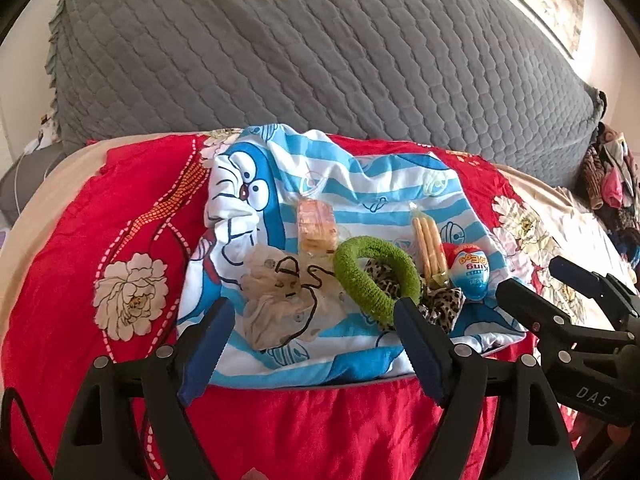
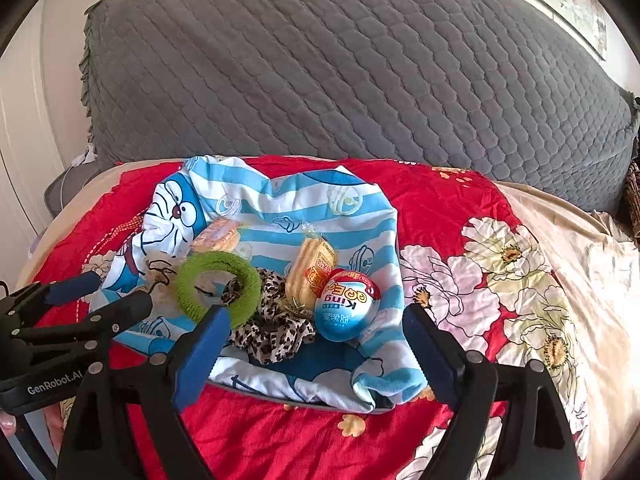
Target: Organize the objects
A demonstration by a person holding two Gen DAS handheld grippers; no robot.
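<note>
Both grippers hang over the near edge of the bed, tilted down toward a blue-and-white striped cartoon cloth spread on the red floral bedspread. The left gripper has its blue-padded fingers wide apart with nothing between them; the right gripper just beside it is spread the same way, also empty.

The small things lie in a cluster on the cloth. A green fuzzy hair ring rests partly on a leopard-print scrunchie. Just right of these sits a blue and red King egg toy, touching a packet of rice crackers. Another wrapped snack packet lies farther back, and a cream scrunchie with a black cord is on the left. A grey quilted cushion rises behind the bed.
</note>
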